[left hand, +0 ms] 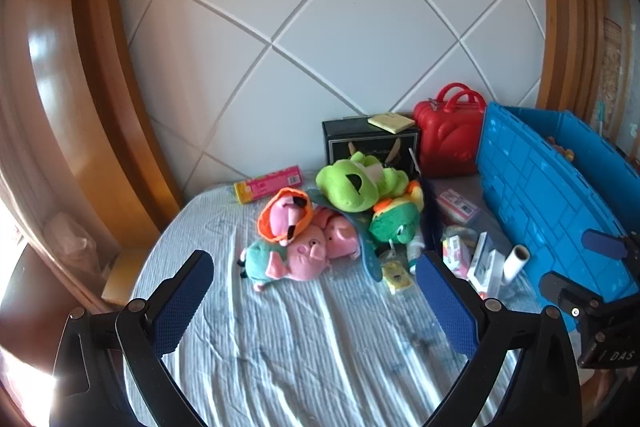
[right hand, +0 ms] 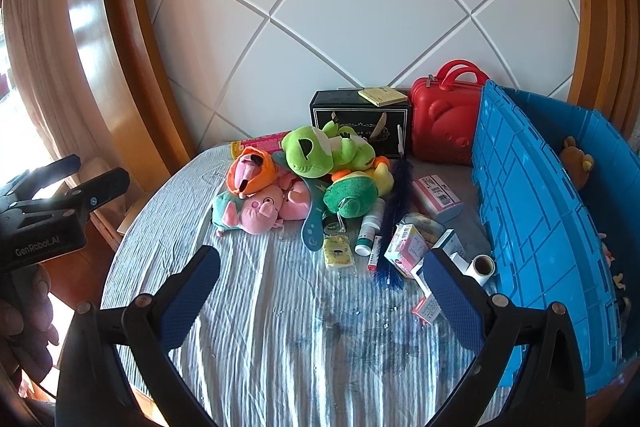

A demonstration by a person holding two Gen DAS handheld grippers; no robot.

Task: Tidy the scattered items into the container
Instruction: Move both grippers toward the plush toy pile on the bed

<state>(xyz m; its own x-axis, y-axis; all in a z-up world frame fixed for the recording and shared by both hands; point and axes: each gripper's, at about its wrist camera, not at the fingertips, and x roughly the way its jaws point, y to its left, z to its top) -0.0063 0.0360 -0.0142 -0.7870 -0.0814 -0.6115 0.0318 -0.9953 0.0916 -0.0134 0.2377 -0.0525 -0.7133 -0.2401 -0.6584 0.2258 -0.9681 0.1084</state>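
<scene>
Hovering over the bed (right hand: 280,327), both the left tool (left hand: 314,297) and right tool (right hand: 320,293) had jaws spread wide and empty, so I'd guess nothing was picked yet. The toy pile (right hand: 304,179) sat mid-bed, left of the blue crate (right hand: 532,227); next probably needs 1 tool dropping onto a plush. Only "GenRobot.AI" was readable, on the left tool's body.

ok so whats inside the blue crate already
In the right wrist view, a brown plush toy sits inside the blue crate against its far wall, and a few small pale items show lower down. The near wall hides the crate's floor, so the rest cannot be seen.
</scene>
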